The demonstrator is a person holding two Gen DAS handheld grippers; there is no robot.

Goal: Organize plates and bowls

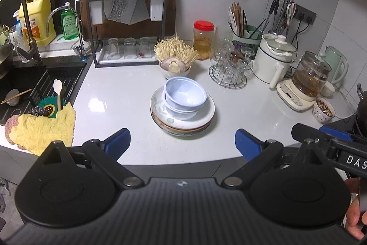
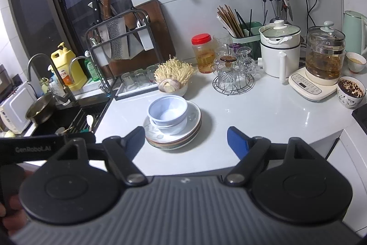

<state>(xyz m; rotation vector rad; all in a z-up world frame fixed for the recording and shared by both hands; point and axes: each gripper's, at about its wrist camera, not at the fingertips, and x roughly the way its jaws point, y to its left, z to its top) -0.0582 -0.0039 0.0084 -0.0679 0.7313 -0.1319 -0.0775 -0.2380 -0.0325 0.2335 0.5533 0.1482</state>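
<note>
A stack of plates lies in the middle of the white counter. Nested pale blue bowls stand on top of the stack, slightly tilted. My left gripper hovers just in front of the stack, open, with nothing between its blue pads. My right gripper is also open and empty, in front of the plates; its left pad is close to the stack's rim. The right gripper's fingers also show at the right edge of the left wrist view.
Behind the stack stands a bowl of enoki mushrooms and garlic. A glass rack, a red-lidded jar, a white pot and a kettle crowd the right. A sink and yellow cloth lie left.
</note>
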